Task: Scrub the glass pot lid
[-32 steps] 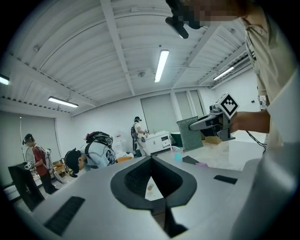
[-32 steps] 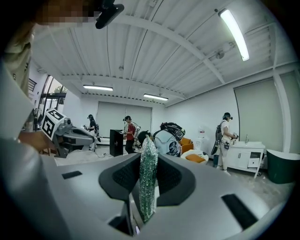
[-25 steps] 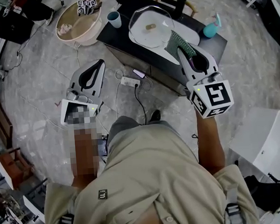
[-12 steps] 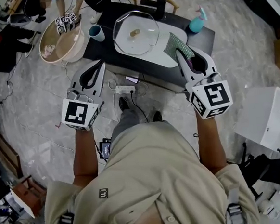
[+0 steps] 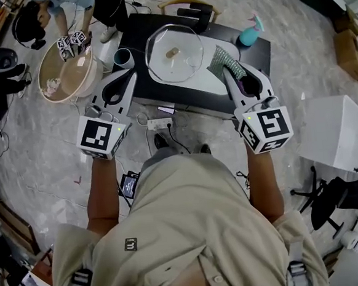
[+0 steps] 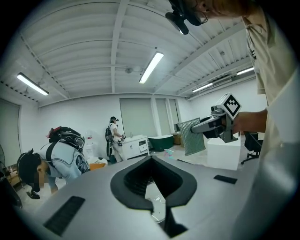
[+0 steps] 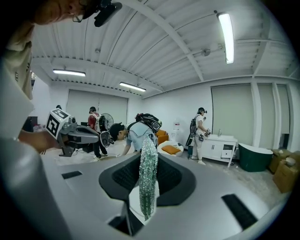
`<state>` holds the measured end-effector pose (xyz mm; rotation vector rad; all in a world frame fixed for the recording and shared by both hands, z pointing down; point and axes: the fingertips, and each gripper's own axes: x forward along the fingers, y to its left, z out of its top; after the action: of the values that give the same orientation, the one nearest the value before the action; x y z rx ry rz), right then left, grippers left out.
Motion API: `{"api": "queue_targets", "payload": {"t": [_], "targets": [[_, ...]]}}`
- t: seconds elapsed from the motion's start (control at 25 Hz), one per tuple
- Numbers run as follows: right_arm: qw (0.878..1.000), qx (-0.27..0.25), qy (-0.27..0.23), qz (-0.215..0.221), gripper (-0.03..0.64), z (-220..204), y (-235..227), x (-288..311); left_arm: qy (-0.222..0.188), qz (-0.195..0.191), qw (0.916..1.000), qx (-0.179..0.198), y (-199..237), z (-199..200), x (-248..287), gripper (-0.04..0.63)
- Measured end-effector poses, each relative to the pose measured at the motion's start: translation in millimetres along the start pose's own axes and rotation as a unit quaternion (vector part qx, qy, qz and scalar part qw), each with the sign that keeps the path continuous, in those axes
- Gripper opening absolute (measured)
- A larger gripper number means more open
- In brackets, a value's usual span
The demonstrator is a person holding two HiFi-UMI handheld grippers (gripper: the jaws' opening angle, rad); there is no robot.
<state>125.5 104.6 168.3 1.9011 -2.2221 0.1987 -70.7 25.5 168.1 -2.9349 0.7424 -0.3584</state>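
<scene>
Surface: dark rectangular tabletop [image 5: 255, 52] on a grey veined stone floor [image 5: 44, 150]. The room is white-walled with a ribbed ceiling and tube lights (other people work further back).

Item: glass pot lid [image 5: 160, 62] — round, clear, domed, pale knob at centre — lying on a white tray [image 5: 206, 83] on the tabletop.

Right gripper [image 5: 230, 72]: jaws pinching a green, glittery mesh scrub pad [image 5: 222, 59], just beside the lid's right edge in the head view.

Left gripper [image 5: 124, 77]: jaws pressed together on nothing, near the lid's left.
</scene>
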Motion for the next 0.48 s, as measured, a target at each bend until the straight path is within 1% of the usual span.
{"api": "queue_targets", "payload": {"t": [0.24, 0.4, 0.48], "targets": [[1.000, -0.001, 0.000, -0.022, 0.086, 10.8, 15.8, 26.7, -0.004, -0.021, 0.9997, 0.012, 32.6, -5.6, -2.0, 0.015], [1.000, -0.005, -0.002, -0.026, 0.086, 18.4, 33.8, 45.6, -0.013, -0.021, 0.9997, 0.007, 57.0, -10.9, -11.3, 0.015], [1.000, -0.008, -0.003, -0.027, 0.086, 22.2, 42.5, 52.8, -0.004, -0.020, 0.9998, 0.002, 66.1, -17.0, -18.8, 0.015]]}}
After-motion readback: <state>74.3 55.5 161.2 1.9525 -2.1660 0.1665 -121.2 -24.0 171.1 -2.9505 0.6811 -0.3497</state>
